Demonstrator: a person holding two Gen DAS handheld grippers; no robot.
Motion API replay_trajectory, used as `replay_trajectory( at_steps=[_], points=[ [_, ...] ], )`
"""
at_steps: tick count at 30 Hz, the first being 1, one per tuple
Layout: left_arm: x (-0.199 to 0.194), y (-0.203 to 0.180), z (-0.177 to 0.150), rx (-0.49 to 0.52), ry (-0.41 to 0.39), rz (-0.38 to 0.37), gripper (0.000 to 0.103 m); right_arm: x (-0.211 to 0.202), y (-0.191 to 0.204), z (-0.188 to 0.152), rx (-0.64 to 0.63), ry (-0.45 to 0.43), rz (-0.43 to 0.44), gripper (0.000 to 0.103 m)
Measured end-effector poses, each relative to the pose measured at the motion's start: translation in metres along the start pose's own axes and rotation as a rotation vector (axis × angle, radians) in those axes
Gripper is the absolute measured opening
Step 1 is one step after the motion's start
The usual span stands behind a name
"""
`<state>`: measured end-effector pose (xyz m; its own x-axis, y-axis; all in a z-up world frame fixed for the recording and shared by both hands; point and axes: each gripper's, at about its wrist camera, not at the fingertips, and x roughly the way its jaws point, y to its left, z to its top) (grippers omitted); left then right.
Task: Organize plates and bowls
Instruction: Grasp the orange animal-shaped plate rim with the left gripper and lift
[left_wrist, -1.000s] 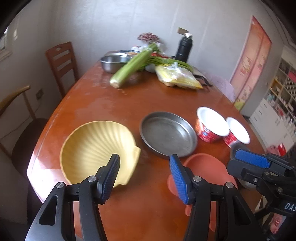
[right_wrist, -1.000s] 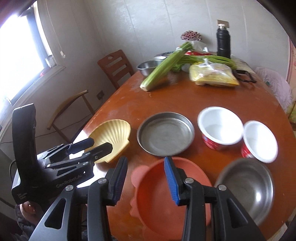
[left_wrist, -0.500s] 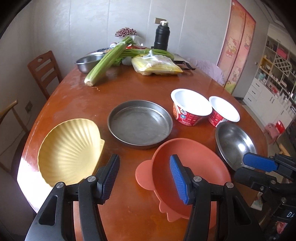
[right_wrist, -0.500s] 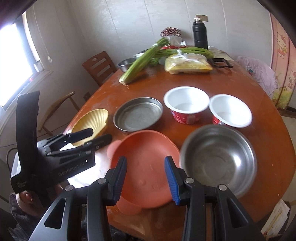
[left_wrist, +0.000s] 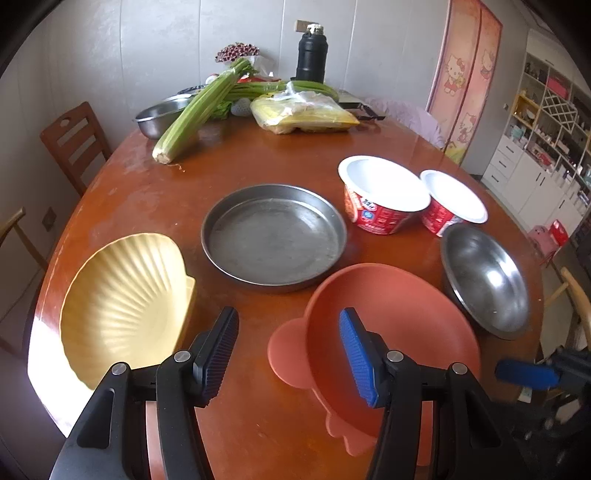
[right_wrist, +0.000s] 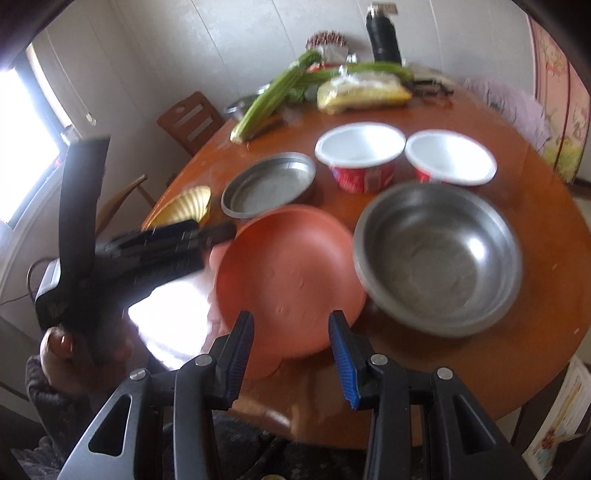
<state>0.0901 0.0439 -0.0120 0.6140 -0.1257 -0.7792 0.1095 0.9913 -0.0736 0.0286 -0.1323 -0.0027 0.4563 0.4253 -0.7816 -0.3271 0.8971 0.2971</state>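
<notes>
**Q:** What's closest to grab?

**Me:** The orange plate. It lies flat on the desk at the near edge, between my two tools. From my left tool it's just ahead and a bit to the right, w/ its round ear tab facing the gap. From my right tool it's straight ahead, a touch left, w/ the near rim right below the tips.

**Q:** Are the tools holding anything?

**Me:** No, both are empty. The left jaws stand approx. half open, and the right ones leave a narrower gap. Neither touches anything.

**Q:** Which hand goes, then?

**Me:** Prob. the right, since the rim is squarely in front of it. The left would have to swing right first.

**Q:** And the other stuff?

**Me:** The steel bowl is just right of the plate, rims nearly touching, so it's the right hand's job too. The pan sits just behind the plate. The shell plate is off to the left, nearer my left tool.
</notes>
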Motion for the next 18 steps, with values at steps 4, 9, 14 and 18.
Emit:
replay_trajectory(
  at_steps=[4,9,14,18],
  points=[
    [0.012,0.004,0.003,0.016,0.028,0.014,0.059,0.009,-0.005,-0.008,0.039,0.037,0.005,0.042],
    [0.022,0.003,0.008,0.041,0.042,-0.003,0.059,0.02,-0.016,-0.011,0.097,0.073,0.014,0.042],
    [0.035,-0.005,0.014,0.084,0.063,-0.013,0.059,0.028,-0.022,-0.013,0.136,0.093,0.018,0.042],
    [0.045,-0.011,0.018,0.103,0.083,-0.037,0.059,0.03,-0.025,-0.012,0.159,0.095,0.022,0.042]
  ],
)
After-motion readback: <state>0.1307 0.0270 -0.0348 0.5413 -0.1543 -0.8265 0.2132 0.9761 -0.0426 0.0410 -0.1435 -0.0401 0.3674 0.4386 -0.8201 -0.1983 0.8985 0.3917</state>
